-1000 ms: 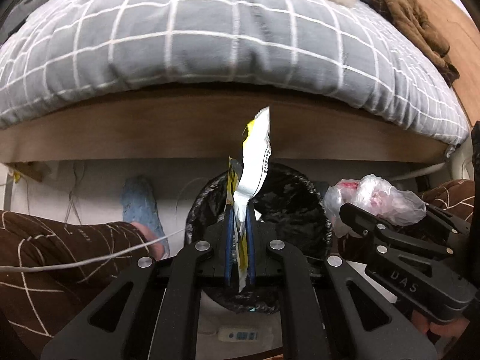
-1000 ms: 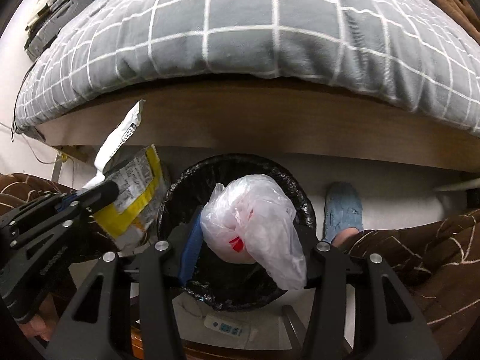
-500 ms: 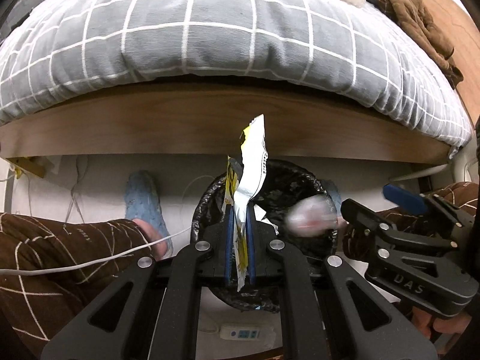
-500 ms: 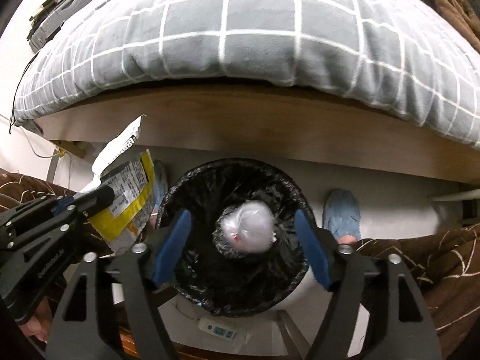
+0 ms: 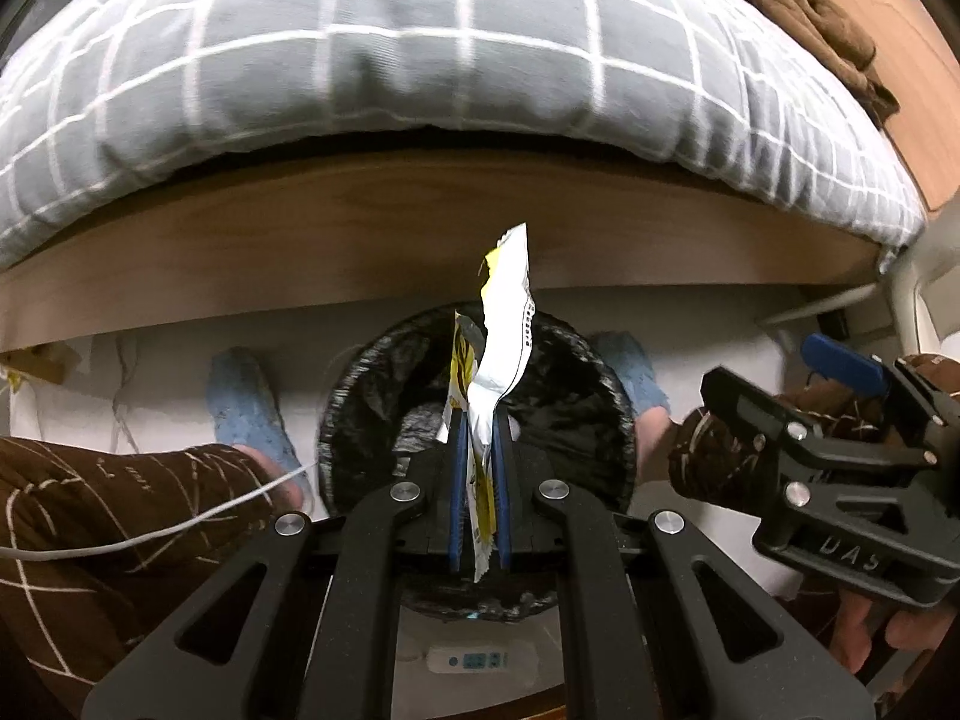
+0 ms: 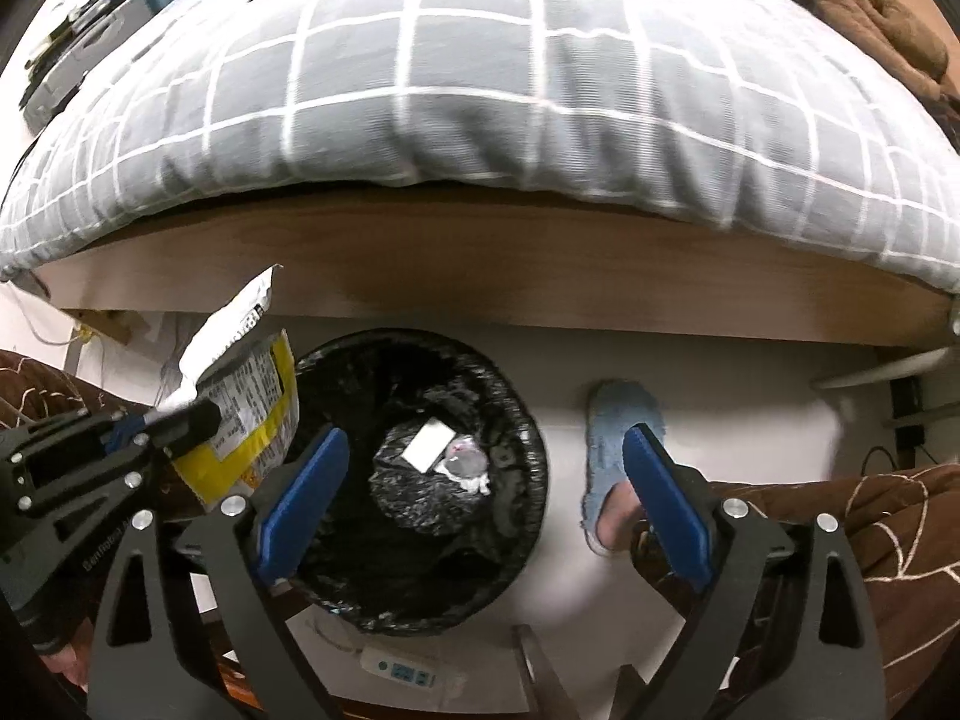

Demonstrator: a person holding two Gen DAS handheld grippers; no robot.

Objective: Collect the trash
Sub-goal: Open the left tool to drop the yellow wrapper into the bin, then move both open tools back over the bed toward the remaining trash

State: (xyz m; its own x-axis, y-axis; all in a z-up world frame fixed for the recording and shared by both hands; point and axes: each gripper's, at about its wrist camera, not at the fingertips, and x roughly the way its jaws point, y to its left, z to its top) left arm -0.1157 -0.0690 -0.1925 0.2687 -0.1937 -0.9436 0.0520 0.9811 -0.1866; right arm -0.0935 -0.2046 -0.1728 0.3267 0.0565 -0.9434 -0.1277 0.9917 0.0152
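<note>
Left wrist view showed the left tool pinching a snack wrapper above the lined bin at lower centre, poised for dropping, while the right tool hung spread and empty.

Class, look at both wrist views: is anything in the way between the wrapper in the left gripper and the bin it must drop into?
Nothing visible blocks it. The left gripper holds the wrapper near the bin, whose mouth is open. The right gripper hangs open over the bin, apart from the wrapper.
</note>
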